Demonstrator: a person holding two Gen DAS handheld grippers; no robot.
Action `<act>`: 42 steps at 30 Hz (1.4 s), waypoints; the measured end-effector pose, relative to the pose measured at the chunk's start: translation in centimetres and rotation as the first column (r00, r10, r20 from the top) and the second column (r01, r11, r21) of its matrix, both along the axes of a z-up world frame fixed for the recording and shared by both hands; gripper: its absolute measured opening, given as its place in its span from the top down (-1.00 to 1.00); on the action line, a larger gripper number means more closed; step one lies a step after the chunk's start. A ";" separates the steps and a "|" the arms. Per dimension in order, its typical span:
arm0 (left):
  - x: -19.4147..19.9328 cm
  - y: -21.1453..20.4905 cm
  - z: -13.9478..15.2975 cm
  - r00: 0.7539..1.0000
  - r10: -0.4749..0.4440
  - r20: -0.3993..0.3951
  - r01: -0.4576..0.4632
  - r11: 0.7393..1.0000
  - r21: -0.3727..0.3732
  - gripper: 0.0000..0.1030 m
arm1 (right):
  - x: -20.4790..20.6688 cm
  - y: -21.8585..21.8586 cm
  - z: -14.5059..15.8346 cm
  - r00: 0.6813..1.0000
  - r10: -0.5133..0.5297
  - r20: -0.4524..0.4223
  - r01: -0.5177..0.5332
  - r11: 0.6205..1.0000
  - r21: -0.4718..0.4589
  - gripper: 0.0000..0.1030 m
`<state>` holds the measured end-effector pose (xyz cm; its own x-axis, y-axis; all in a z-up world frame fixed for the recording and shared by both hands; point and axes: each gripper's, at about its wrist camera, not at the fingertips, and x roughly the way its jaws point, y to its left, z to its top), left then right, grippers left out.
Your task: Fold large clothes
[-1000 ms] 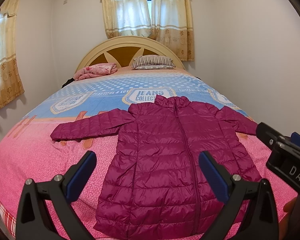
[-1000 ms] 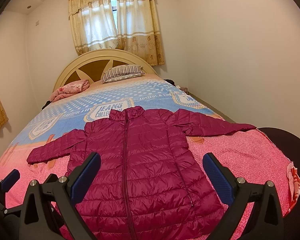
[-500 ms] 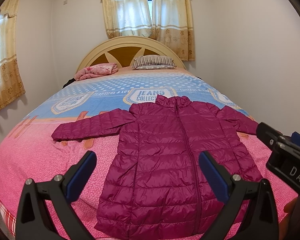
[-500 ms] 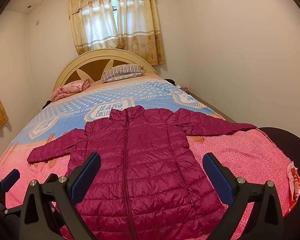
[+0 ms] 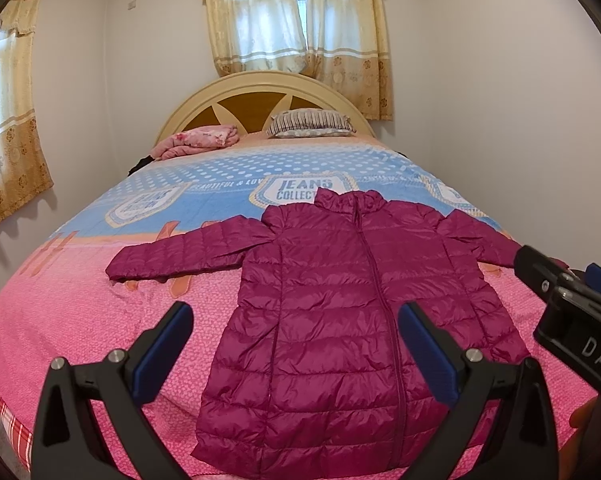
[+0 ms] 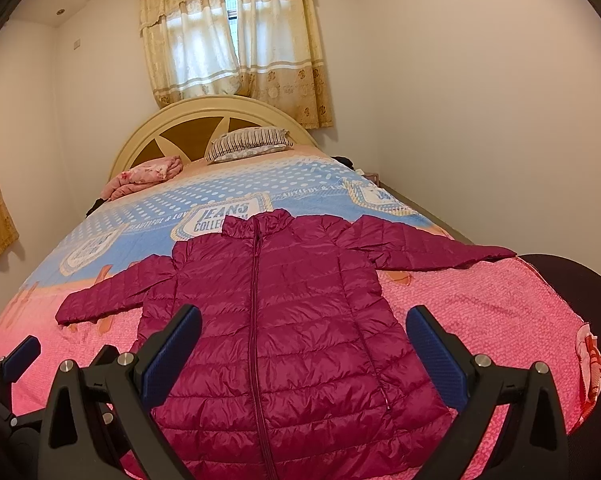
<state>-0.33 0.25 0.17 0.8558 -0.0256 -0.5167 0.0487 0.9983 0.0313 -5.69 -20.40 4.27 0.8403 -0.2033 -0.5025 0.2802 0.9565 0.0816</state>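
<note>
Your left tool point(image 5: 294, 346) hangs above the foot end of the bed point(image 5: 60, 320) with its two blue-padded fingers point(image 5: 162, 346) spread wide and nothing between them; no part of it touches fabric. Your right tool point(image 6: 302, 350) is in the same condition: fingers point(image 6: 436, 354) spread apart, empty, held clear of the bedspread. In the left wrist view the right tool's black body shows at the right edge, just beside the left one; in the right wrist view the left tool's blue tip shows at the lower left edge. The task item, a magenta quilted jacket point(image 5: 340, 312), lies flat on the pink part of the bedspread, front side up and zipped closed, collar point(image 6: 256, 222) pointing toward the headboard point(image 5: 260, 92) and hem toward you. Both sleeves are laid out sideways: one sleeve point(image 5: 180, 250) extends toward the left side of the bed, the other sleeve point(image 6: 428, 250) reaches the right side, its cuff near the bed edge. The collar overlaps the blue band of the bedspread with its printed badge point(image 5: 300, 192). A striped pillow point(image 5: 310, 124) and a folded pink blanket point(image 5: 198, 144) rest at the head of the bed, well apart from the jacket. Curtains point(image 5: 296, 20) cover the window behind the headboard. A dark rounded object point(image 6: 572, 280) sits beside the right edge of the bed; what it is cannot be determined.
</note>
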 end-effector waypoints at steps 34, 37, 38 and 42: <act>10.6 -1.9 -3.1 0.997 -0.002 -0.079 0.007 0.998 0.063 -1.00 | 7.8 -8.5 -0.7 0.992 -0.104 -0.073 0.099 0.993 -0.070 -0.98; 12.8 -2.3 -3.6 0.995 -0.008 -0.096 0.014 0.998 0.068 -1.00 | 8.4 -11.4 -1.1 0.992 -0.117 -0.056 0.116 0.993 -0.022 -0.98; 13.4 -2.4 -3.8 0.994 -0.012 -0.105 0.019 0.998 0.066 -1.00 | 8.7 -12.8 -1.4 0.990 -0.126 -0.059 0.127 0.992 0.004 -0.98; 16.2 -2.3 -4.9 0.988 -0.067 -0.139 0.074 0.996 0.043 -1.00 | 9.1 -18.1 -2.8 0.977 -0.190 -0.099 0.199 0.976 0.093 -0.97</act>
<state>15.85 -2.06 -4.76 0.7738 -0.0556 -0.6310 0.1258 0.9898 0.0671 3.39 -38.52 1.51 0.7408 -0.3024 -0.5998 0.4703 0.8710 0.1417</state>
